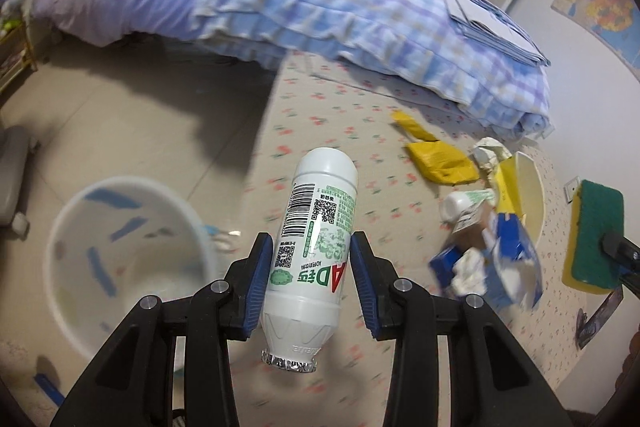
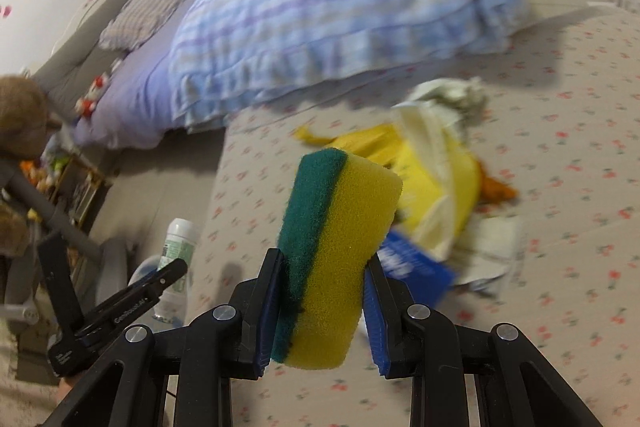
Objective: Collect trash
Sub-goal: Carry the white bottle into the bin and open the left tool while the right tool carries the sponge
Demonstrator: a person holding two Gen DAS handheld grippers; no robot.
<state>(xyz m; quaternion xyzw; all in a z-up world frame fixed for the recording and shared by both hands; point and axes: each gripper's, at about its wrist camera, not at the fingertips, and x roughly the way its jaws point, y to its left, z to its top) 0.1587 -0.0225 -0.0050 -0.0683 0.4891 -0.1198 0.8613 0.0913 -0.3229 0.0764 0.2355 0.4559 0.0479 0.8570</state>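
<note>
The left gripper clamps a white bottle, foil neck toward the camera, with the white bin below-left, while the right gripper squeezes a yellow-green sponge farther off.

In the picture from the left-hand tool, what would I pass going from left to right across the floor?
Pale bin → white bottle held in the left gripper → yellow bag → blue carton scraps → green-and-yellow sponge in the right gripper's tip.
</note>
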